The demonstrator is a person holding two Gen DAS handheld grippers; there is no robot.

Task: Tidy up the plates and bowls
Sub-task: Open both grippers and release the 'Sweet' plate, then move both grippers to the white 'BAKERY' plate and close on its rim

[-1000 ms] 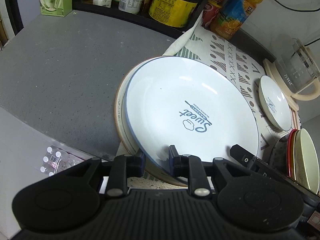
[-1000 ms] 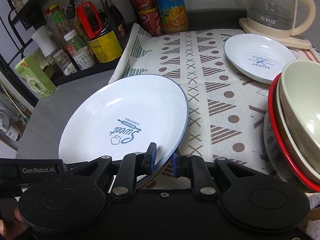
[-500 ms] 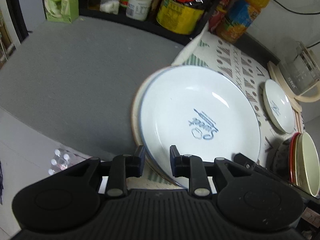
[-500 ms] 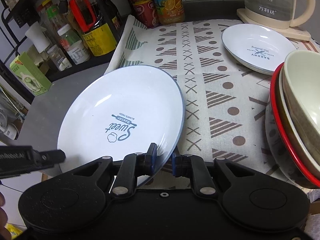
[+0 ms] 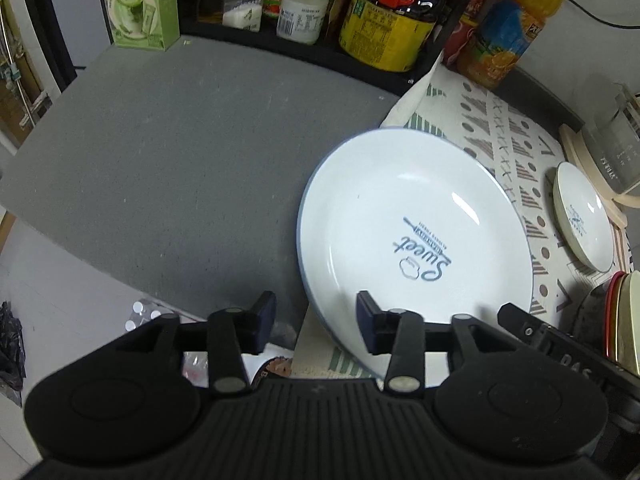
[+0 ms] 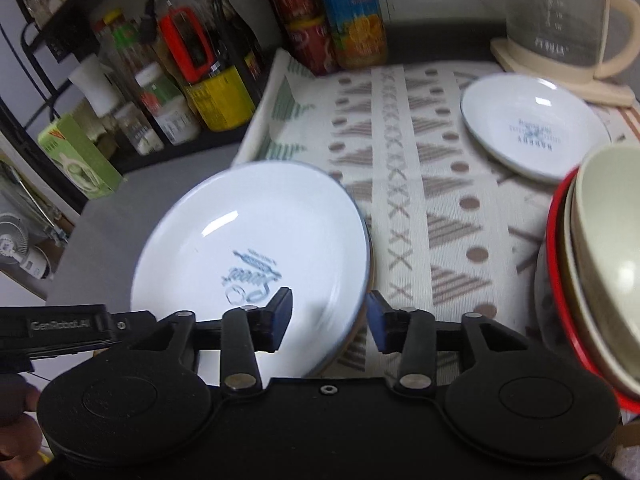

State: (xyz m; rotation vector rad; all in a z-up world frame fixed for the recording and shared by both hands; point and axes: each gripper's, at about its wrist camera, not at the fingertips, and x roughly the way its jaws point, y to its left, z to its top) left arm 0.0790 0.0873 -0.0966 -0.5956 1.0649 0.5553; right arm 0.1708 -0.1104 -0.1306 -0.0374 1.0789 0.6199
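A large white plate with a blue rim and "Sweet" print (image 5: 416, 236) lies flat, partly on the patterned cloth (image 5: 500, 128); it also shows in the right wrist view (image 6: 256, 248). My left gripper (image 5: 316, 316) is open, its jaws astride the plate's near-left rim. My right gripper (image 6: 328, 316) is open, its jaws astride the plate's near-right rim. A smaller white plate (image 6: 532, 124) lies at the back right, also in the left wrist view (image 5: 582, 216). A stack of bowls with a red rim (image 6: 592, 272) stands at the right.
A rack of bottles and jars (image 5: 360, 12) lines the back of the grey counter (image 5: 160, 152). A green box (image 5: 140, 4) stands at the back left. A glass kettle (image 6: 560, 20) stands at the back right. The counter's front edge (image 5: 100, 272) drops off near my left gripper.
Both grippers have opened and let go of the large plate's rim. The plate now lies flat, and the beige plate seen under it earlier no longer shows.
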